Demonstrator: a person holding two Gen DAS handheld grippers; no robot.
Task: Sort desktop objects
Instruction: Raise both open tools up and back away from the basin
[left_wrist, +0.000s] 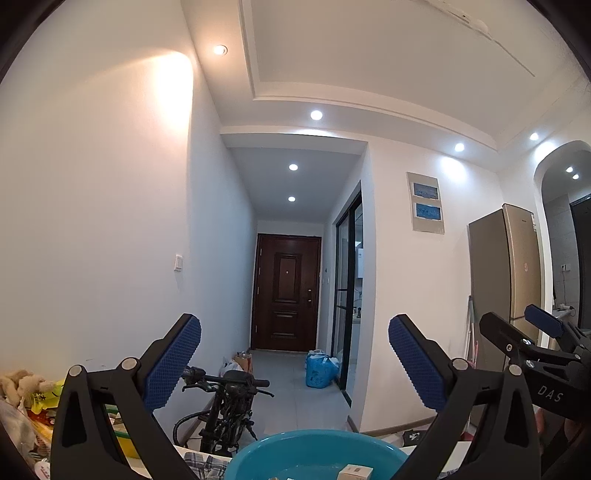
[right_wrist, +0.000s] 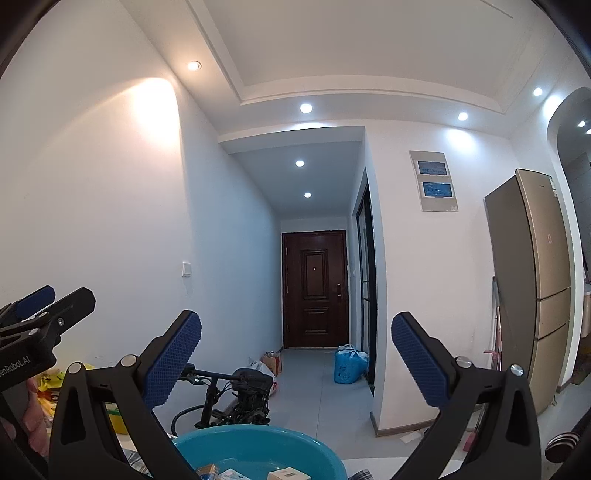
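While both grippers hover above the blue basin (left_wrist: 314, 448), the left gripper (left_wrist: 294, 358) and right gripper (right_wrist: 296, 356) hold their fingers spread, empty.

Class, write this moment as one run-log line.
left gripper: open, empty | right gripper: open, empty | both raised above round blue plastic basin | small cardboard boxes in basin

At the centre of your view a dark door (left_wrist: 285, 293) closes the hallway. Lower centre, a bicycle (left_wrist: 225, 406) leans by the left wall, with a blue bag (left_wrist: 320, 371) on the floor just beyond it. To the right stands a fridge (left_wrist: 508, 266); upper right of centre, a framed picture (left_wrist: 425, 203) hangs on the wall.
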